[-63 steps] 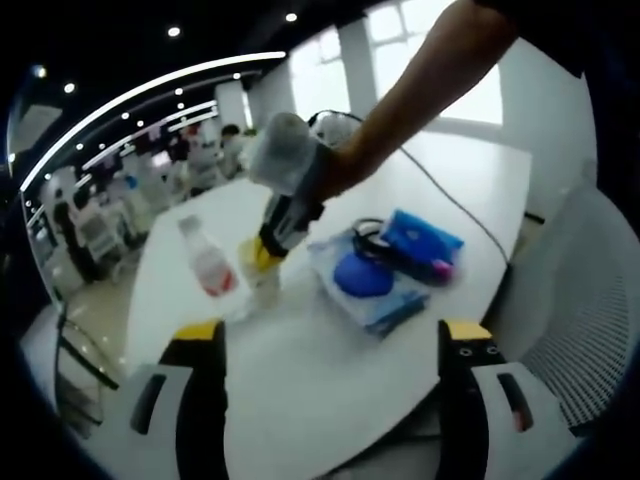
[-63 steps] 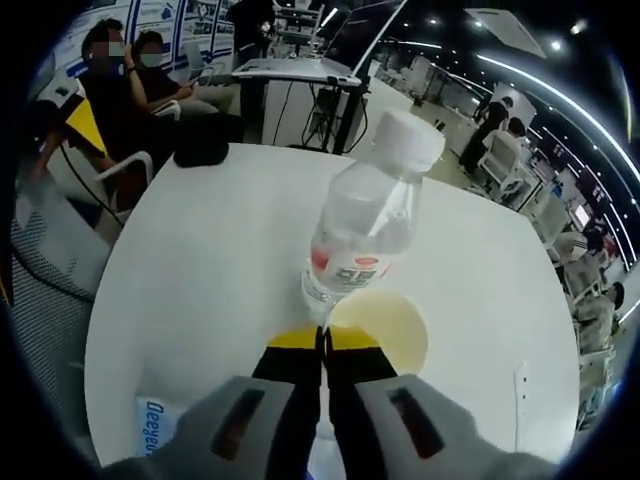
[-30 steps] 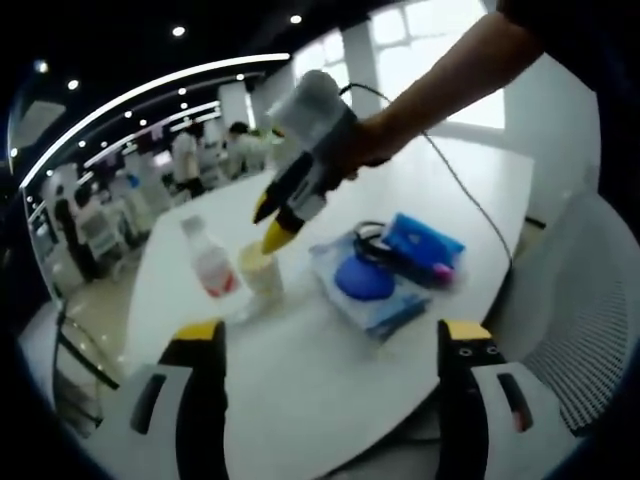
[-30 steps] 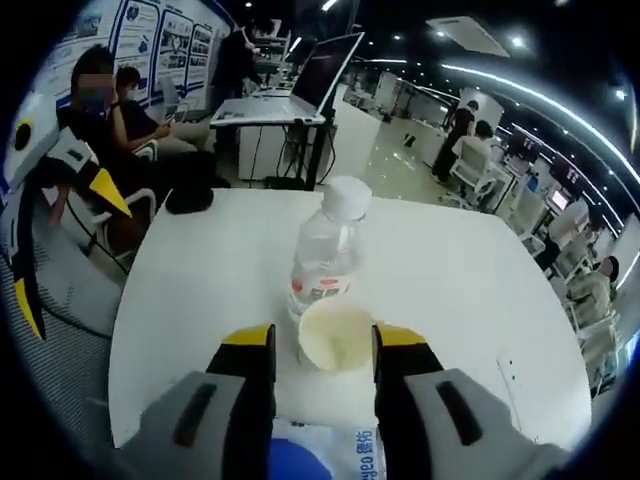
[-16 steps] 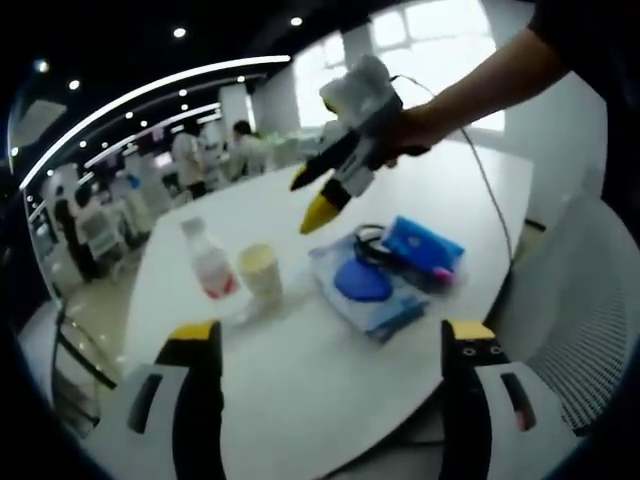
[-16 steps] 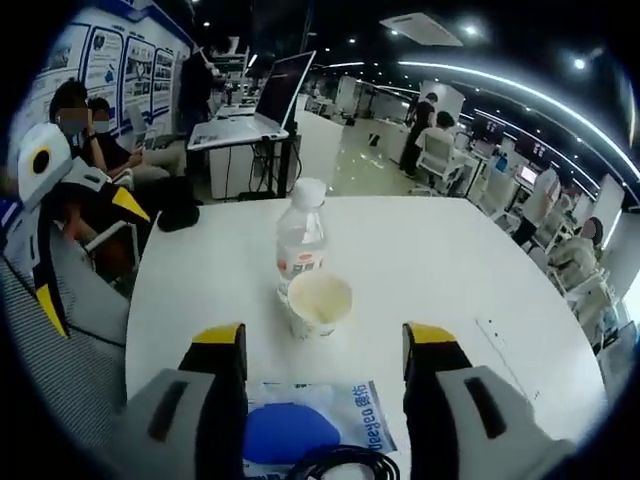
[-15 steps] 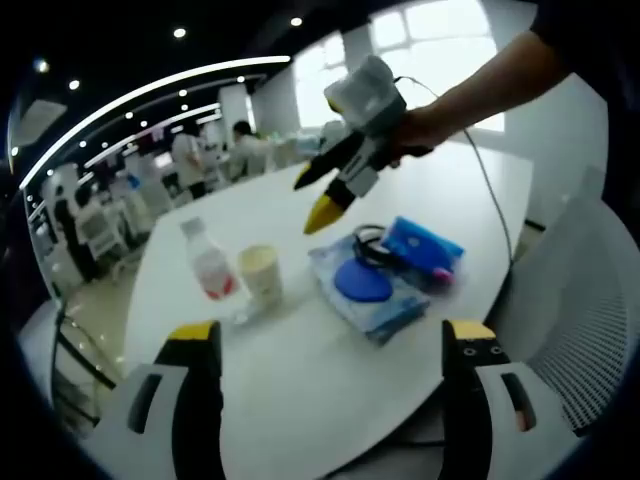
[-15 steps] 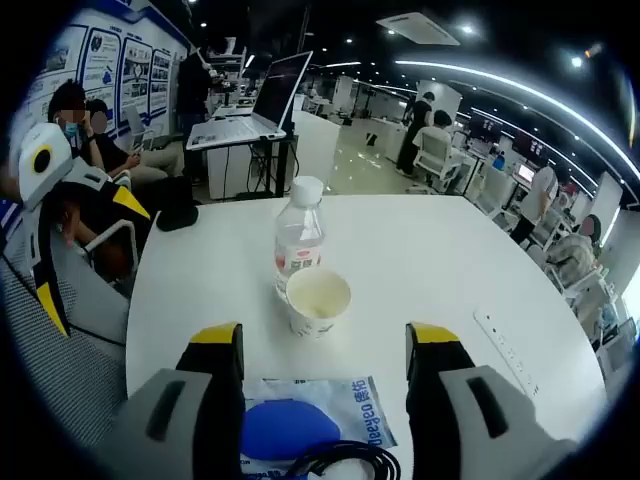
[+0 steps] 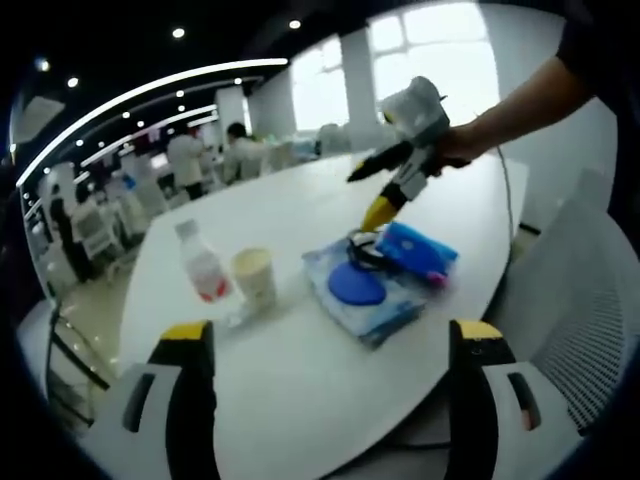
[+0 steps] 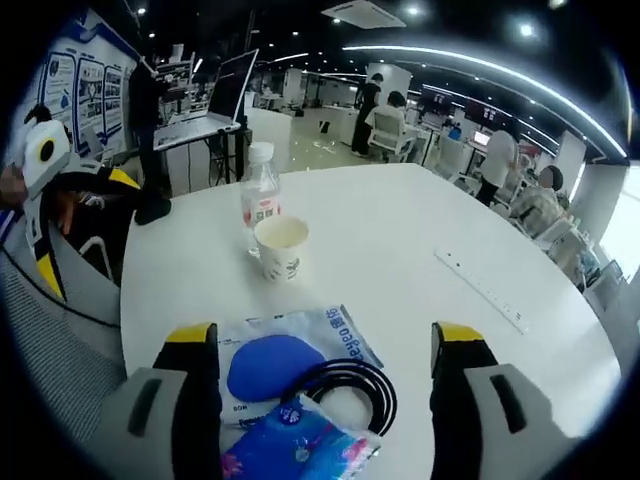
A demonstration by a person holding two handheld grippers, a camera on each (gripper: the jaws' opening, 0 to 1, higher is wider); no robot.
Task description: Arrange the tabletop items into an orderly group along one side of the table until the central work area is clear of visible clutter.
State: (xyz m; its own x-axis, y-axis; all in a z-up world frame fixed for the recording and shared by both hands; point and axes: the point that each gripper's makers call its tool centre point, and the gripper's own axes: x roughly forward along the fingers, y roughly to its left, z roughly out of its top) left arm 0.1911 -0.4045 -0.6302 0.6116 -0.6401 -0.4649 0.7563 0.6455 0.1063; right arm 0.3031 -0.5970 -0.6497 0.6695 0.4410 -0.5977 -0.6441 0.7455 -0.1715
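Note:
On the round white table (image 9: 300,390) a clear water bottle (image 9: 200,270) stands beside a cream paper cup (image 9: 254,278). To their right lie a plastic packet with a blue disc (image 9: 355,290), a black cable coil (image 9: 365,248) and a blue packet (image 9: 418,250). My left gripper (image 9: 330,332) is open and holds nothing, near the table edge. My right gripper (image 9: 372,192), held by a hand, hovers open above the cable coil. In the right gripper view the right gripper (image 10: 325,335) stands open over the disc packet (image 10: 275,365), the coil (image 10: 345,392) and the blue packet (image 10: 300,445). Bottle (image 10: 260,205) and cup (image 10: 282,248) stand beyond.
A white power strip (image 10: 480,288) lies on the table's right part. My left gripper (image 10: 85,230) shows at the left edge, above a mesh chair (image 10: 50,340). Another mesh chair (image 9: 590,300) stands by the table. People sit at desks in the background.
My right gripper was shut at the cup's rim; it has opened wide, let go and pulled back over the packets and cable. The cup stays beside the bottle.

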